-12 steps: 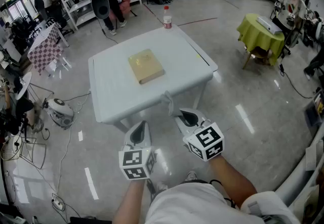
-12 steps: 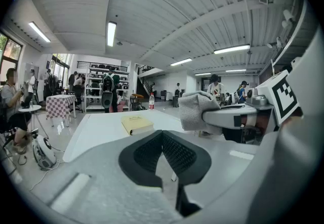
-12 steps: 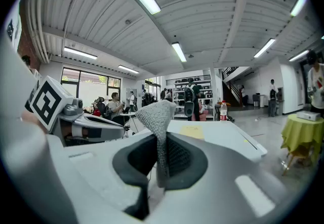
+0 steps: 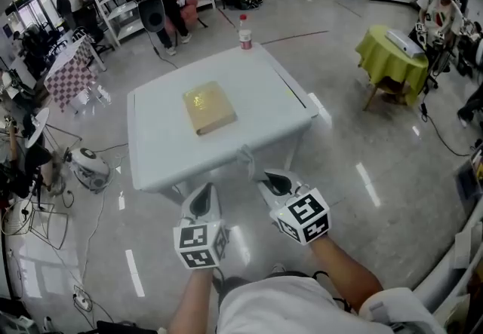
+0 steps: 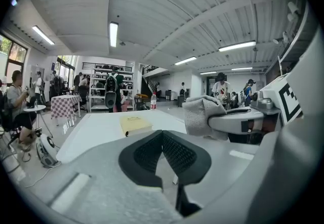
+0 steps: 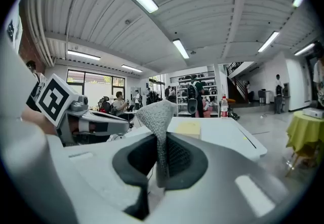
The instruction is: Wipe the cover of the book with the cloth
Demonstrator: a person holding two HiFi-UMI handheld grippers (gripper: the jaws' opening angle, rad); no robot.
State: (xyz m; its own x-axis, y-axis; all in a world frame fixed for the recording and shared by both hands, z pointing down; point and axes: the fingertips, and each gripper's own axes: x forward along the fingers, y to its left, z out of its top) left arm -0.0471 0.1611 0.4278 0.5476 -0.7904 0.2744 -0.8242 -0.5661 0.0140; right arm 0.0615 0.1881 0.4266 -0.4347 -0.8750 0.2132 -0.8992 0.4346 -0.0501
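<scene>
As the person closes on the counter (image 4: 151, 151), the head view shows it a touch larger and nearer than half a second ago, while both tools hang before the body, short of its near edge, much as they did. The book (image 4: 208, 108) lies closed and flat about the middle of the counter, well apart from both tools, and a bottle (image 4: 244, 31) stands at the far corner. The right gripper (image 4: 260, 178) carries the cloth (image 4: 245, 157), which pokes up from its tip near the counter's edge; the left gripper (image 4: 202, 200) hangs just beside it. In the left gripper view the fingers are pressed together with nothing between them, and the book sits ahead on the counter. In the right gripper view the fingers are clamped on the grey cloth, a fold of it standing above the pads, with the book beyond. The approach looks under way and the wiping not begun: the cloth must next be carried over the edge and laid on the cover, and the book may slide unless steadied.
</scene>
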